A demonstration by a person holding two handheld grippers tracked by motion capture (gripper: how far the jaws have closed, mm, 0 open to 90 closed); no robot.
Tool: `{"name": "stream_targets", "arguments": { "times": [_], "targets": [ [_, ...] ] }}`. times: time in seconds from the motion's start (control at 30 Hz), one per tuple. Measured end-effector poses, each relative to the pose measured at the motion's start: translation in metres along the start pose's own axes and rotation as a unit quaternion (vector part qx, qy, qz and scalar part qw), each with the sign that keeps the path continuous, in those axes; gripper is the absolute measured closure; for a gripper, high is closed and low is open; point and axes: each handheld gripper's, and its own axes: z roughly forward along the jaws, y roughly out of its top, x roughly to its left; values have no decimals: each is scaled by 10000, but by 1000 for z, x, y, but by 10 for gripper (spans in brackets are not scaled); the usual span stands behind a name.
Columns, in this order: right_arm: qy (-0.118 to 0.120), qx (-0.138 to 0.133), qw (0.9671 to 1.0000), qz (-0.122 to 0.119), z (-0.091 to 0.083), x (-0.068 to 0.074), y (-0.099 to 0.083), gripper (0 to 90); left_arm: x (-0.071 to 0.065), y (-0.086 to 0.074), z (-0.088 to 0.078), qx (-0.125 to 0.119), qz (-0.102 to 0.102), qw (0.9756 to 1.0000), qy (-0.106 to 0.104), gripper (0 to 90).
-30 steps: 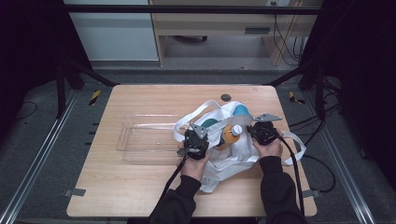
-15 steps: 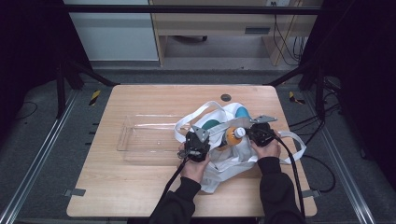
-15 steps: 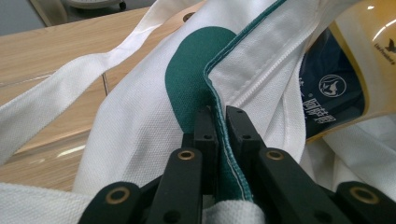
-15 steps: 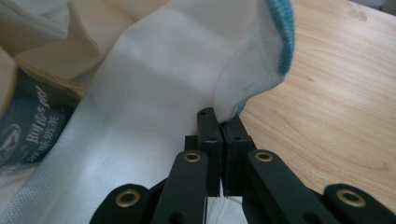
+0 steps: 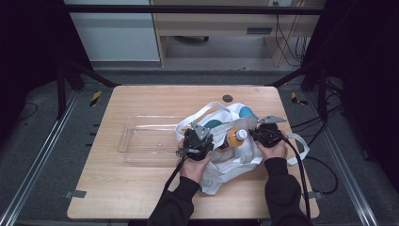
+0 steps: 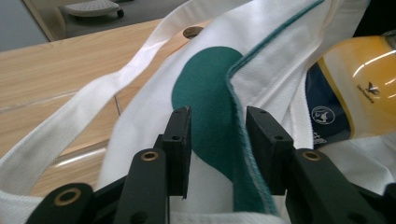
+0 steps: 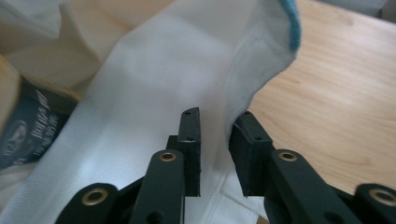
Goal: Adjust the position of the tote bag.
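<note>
Two hand-held grippers at the mouth of a white tote bag (image 5: 235, 157), with an orange bottle (image 5: 234, 138) lying between them. We see that the jaws of both grippers have just been opening. In the left gripper view the left gripper (image 6: 218, 140) stands partly apart, the bag's green-piped hem (image 6: 240, 140) passing between its pads with daylight on either side, so the cloth is no longer pinched. In the right gripper view the right gripper (image 7: 215, 142) is narrower, a fold of white cloth (image 7: 212, 116) standing in the gap; contact on the right-hand pad cannot be ruled out.

We judge this to be a release of the bag's rim, which a second ago was clamped on both sides: the mouth is left spread, with the bottle's cap pointing out of it. The bottle lies just right of the left gripper and left of the right one; the clear tray (image 5: 150, 139) sits beyond the left gripper, away from the bag.

Hidden: most of the bottle's body under cloth and label; the bag's interior; a teal object (image 5: 246, 113) beyond the bottle, unidentifiable.
</note>
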Motion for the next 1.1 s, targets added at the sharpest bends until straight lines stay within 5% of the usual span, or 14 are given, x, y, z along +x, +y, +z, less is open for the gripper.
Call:
{"name": "stream_targets", "arguments": {
  "times": [0.2,0.33,0.4,0.6,0.8,0.9,1.1],
  "targets": [
    [-43,-365,9993,-15,-20,-4,4,700,5,12,-4,13,201,9996,-197,655],
    [42,-341,9994,-5,-24,-5,2,805,4,21,0,283,307,9987,-302,833],
    [60,-321,9994,-83,-23,-5,2,894,5,22,0,229,249,9989,-317,867],
    [10,-260,9996,-137,-13,-6,2,900,11,18,1,13,83,9999,-117,874],
    [451,-555,9974,-44,-13,4,7,900,15,7,14,128,-223,9997,54,876],
    [611,-421,9972,-95,-6,10,5,900,13,4,17,175,-191,9995,160,876],
    [543,171,9977,-354,14,16,-4,900,9,2,23,349,-48,9987,373,877]
  ]
}}
